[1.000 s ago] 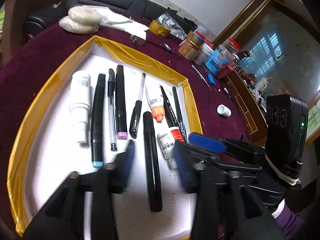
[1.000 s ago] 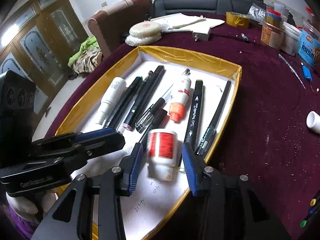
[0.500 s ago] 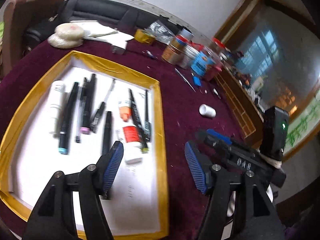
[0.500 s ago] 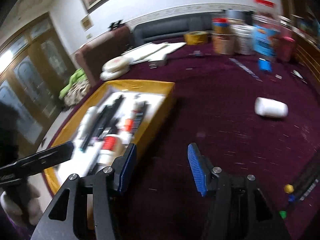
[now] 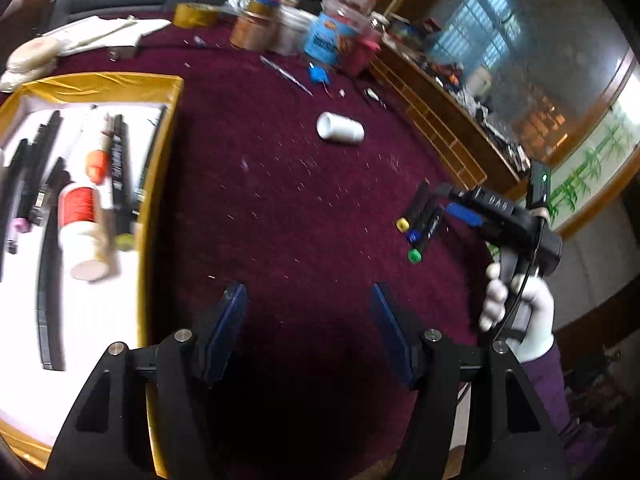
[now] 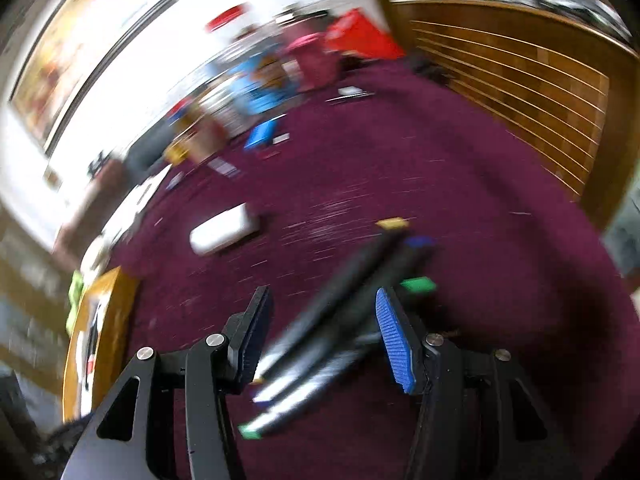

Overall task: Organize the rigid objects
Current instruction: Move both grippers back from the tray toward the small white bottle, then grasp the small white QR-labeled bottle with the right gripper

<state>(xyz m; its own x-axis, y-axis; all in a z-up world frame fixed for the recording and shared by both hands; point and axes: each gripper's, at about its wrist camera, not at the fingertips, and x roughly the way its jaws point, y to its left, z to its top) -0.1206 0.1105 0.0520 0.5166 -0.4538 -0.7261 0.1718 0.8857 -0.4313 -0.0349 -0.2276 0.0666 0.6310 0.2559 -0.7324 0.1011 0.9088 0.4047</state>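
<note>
I am holding the left hand-held gripper (image 5: 306, 326) released, its blue pads spread wide with only the maroon counter (image 5: 280, 184) between them. Off to its left the gold-edged tray (image 5: 160, 168) is sitting with pens and a red-labelled glue bottle (image 5: 80, 220) lying inside it. Ahead of this hand-held gripper and a little to its right a white cylinder (image 5: 340, 130) is lying on its side on the cloth.

Farther to its right I am seeing the right hand-held gripper (image 5: 452, 206) in my gloved hand (image 5: 516, 312), nosing up to three black markers (image 5: 420, 218) with yellow, blue and green caps, lying side by side on the counter.

In the right wrist view, which is heavily blurred, the right hand-held gripper (image 6: 322, 332) is also released, and the markers (image 6: 340, 312) are lying between its spread fingers (image 6: 394, 340), running away from it toward the upper right. I cannot tell whether the pads are touching them. The white cylinder (image 6: 224, 234) is lying ahead and to the left, the tray (image 6: 100, 320) at the far left.
</note>
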